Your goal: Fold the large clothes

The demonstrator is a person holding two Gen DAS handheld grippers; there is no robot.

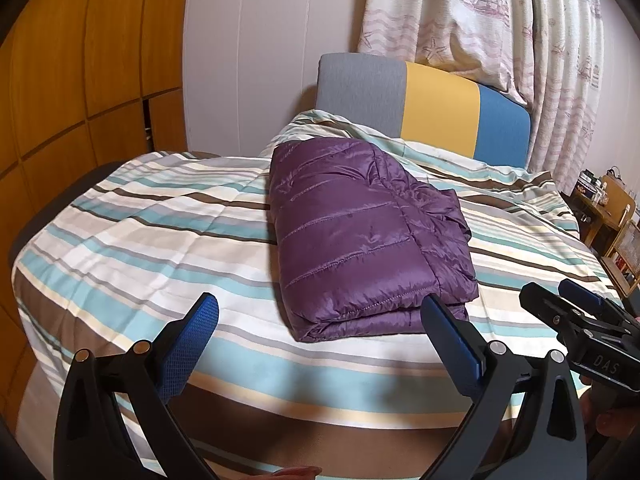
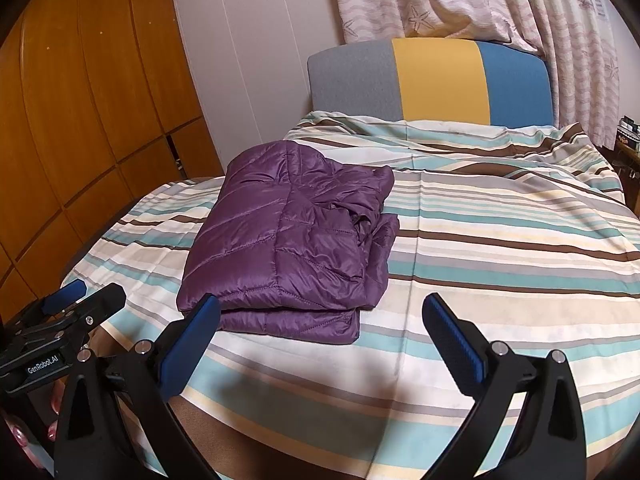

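A purple quilted puffer jacket [image 1: 360,236] lies folded into a thick rectangle on the striped bed cover [image 1: 140,240]. It also shows in the right wrist view [image 2: 288,248]. My left gripper [image 1: 320,312] is open and empty, held back from the jacket's near edge. My right gripper [image 2: 320,312] is open and empty, just in front of the jacket's near right corner. The right gripper also shows at the right edge of the left wrist view [image 1: 560,296]. The left gripper shows at the left edge of the right wrist view [image 2: 84,292].
A grey, yellow and blue headboard [image 1: 424,100] stands at the far end of the bed. Patterned curtains [image 1: 500,20] hang behind it. A wooden wardrobe [image 1: 80,80] lines the left side. Wooden furniture with small items [image 1: 612,216] stands to the right of the bed.
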